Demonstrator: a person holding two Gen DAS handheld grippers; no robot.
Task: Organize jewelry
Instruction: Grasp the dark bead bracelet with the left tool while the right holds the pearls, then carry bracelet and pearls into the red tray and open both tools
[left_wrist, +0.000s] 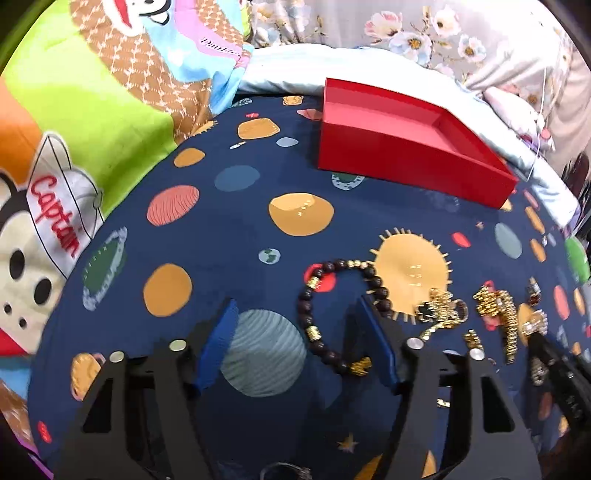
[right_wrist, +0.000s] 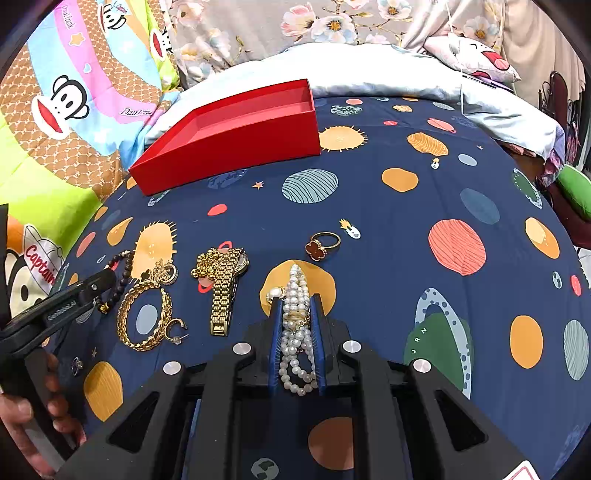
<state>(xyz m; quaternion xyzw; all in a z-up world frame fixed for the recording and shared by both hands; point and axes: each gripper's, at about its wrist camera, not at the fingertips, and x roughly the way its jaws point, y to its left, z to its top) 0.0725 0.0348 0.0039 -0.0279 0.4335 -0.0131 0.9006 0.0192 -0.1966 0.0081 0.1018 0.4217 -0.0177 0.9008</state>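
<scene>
Red "Captain" lettering on cartoon quilt (left_wrist: 55, 218); left gripper (left_wrist: 295, 317) open astride bead bracelet (left_wrist: 314, 291); right gripper (right_wrist: 297, 308) clamping pearl necklace (right_wrist: 295, 291)

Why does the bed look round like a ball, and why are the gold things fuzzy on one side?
Both wrist views: the fisheye lens bends the planet blanket into a dome. Left wrist view: the gold jewelry near the right edge is smeared; the red box stays sharp.

Red box (right_wrist: 229, 144) on navy planet-print sheet (right_wrist: 406, 221).
</scene>
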